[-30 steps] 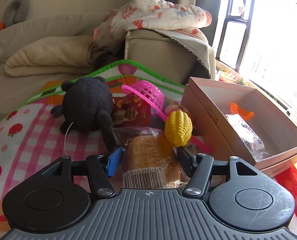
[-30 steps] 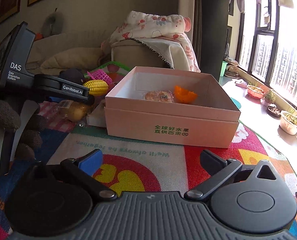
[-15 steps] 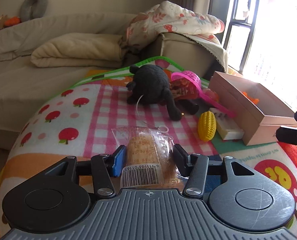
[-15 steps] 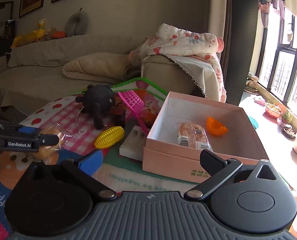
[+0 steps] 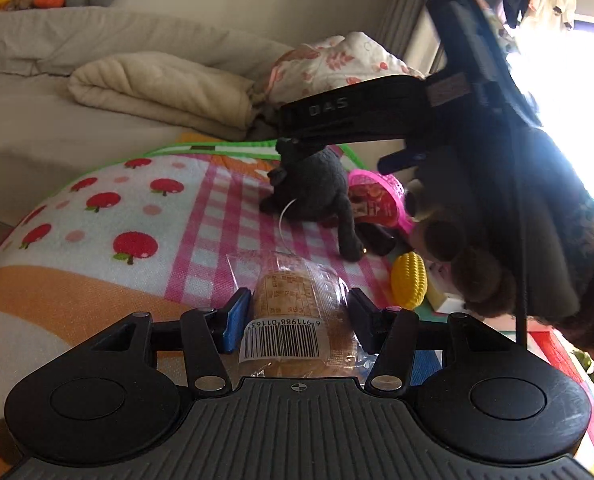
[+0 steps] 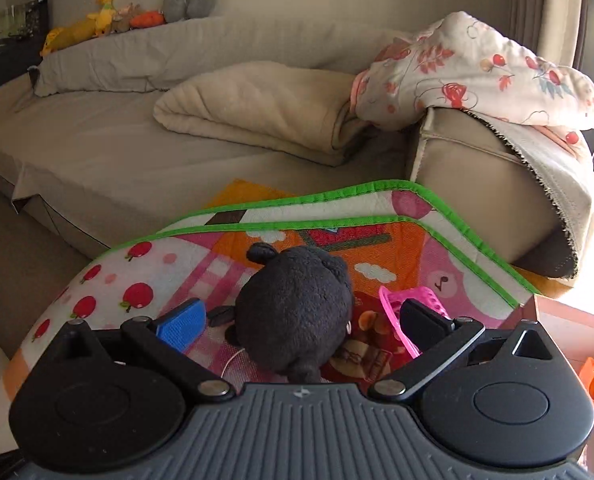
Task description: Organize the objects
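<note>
Living room with a beige sofa (image 6: 177, 136) across the upper half, a folded cream blanket (image 6: 257, 108) on its seat and a flowered quilt (image 6: 477, 72) over the armrest at upper right; below, a bright play mat (image 5: 109, 216) printed with red apples, pink checks and a green border. In the left wrist view, at lower centre, left gripper (image 5: 297, 312) pinching a clear-plastic-wrapped, golden-brown bread roll (image 5: 297, 300), blue pad against its left side and black pad against its right, jaws just narrowed onto it and about half spread. Wrapper crinkled and glossy, white barcode label facing the camera near the gripper body, printed text on the far end, roll lengthwise between the fingers. Further up the frame, a dark grey plush toy (image 5: 317, 196) lying on the pink checks, a pink plastic basket (image 5: 381, 196) and a red snack packet (image 5: 367, 204) just right of it, a yellow plastic corn cob (image 5: 409, 280) at centre right. In the right wrist view, right gripper (image 6: 301, 320) with jaws spread wide, plush toy (image 6: 297, 312) between them at lower centre, neither pad touching it; pink basket (image 6: 401, 304) behind the right finger; corner of a pink cardboard box (image 6: 569, 320) at the right edge.
</note>
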The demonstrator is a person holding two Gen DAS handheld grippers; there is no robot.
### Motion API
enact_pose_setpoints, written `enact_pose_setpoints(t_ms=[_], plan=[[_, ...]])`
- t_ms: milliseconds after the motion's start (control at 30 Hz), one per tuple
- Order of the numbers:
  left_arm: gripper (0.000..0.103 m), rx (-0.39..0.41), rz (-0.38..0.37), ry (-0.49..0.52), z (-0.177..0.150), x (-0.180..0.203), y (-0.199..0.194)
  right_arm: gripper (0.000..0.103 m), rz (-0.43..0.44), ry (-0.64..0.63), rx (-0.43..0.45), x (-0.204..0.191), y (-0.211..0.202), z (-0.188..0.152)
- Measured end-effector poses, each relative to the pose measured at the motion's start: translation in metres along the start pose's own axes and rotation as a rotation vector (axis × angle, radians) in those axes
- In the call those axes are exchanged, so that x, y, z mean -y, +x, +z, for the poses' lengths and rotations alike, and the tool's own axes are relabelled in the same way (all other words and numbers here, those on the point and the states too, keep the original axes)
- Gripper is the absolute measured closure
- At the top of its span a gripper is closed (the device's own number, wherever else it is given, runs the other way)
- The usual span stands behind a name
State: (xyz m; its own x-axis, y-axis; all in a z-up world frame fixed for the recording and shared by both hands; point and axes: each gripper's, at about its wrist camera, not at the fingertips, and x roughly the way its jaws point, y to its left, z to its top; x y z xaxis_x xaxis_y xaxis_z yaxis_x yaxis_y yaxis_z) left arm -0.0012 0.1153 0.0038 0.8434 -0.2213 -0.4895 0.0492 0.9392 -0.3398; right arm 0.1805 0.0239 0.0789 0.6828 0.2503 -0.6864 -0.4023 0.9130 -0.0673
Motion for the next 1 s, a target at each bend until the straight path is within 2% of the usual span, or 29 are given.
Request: enact_pose_setpoints(t_ms=[67, 100, 133, 167, 233, 433, 633, 833, 933, 1000], plan=[[0.045, 0.0, -0.003, -0.005, 0.0, -0.001, 0.0, 0.0, -0.022, -0.018, -0.036, -0.007, 0.02, 0.004], [0.045, -0.001, -0.006, -0.01, 0.0, -0.001, 0.0, 0.008, -0.031, -0.025, -0.048, -0.01, 0.024, 0.005], [0.045, -0.001, -0.01, -0.017, 0.0, -0.003, 0.0, 0.023, -0.039, -0.036, -0.053, -0.012, 0.024, 0.004], [0.045, -0.001, -0.014, -0.024, 0.0, -0.004, 0.0, 0.031, -0.026, -0.05, -0.064, -0.013, 0.022, 0.003], [0.045, -0.005, -0.018, -0.032, 0.0, -0.005, 0.001, 0.036, -0.021, -0.067, -0.057, -0.013, 0.009, 0.0], [0.044, -0.011, -0.016, -0.035, -0.001, -0.006, 0.001, 0.037, 0.061, -0.052, 0.014, 0.007, -0.072, -0.031], [0.043, -0.014, 0.003, -0.015, -0.002, -0.002, 0.001, 0.037, 0.062, -0.011, 0.091, 0.042, -0.163, -0.087], [0.047, -0.05, 0.048, 0.086, 0.0, 0.02, -0.004, 0.037, -0.009, 0.097, 0.106, 0.084, -0.228, -0.163], [0.048, -0.086, -0.001, 0.126, 0.004, 0.041, -0.012, 0.037, -0.092, 0.116, 0.133, 0.099, -0.257, -0.202], [0.048, -0.083, -0.052, 0.15, 0.012, 0.063, -0.018, 0.037, -0.145, 0.128, 0.155, 0.108, -0.271, -0.222]])
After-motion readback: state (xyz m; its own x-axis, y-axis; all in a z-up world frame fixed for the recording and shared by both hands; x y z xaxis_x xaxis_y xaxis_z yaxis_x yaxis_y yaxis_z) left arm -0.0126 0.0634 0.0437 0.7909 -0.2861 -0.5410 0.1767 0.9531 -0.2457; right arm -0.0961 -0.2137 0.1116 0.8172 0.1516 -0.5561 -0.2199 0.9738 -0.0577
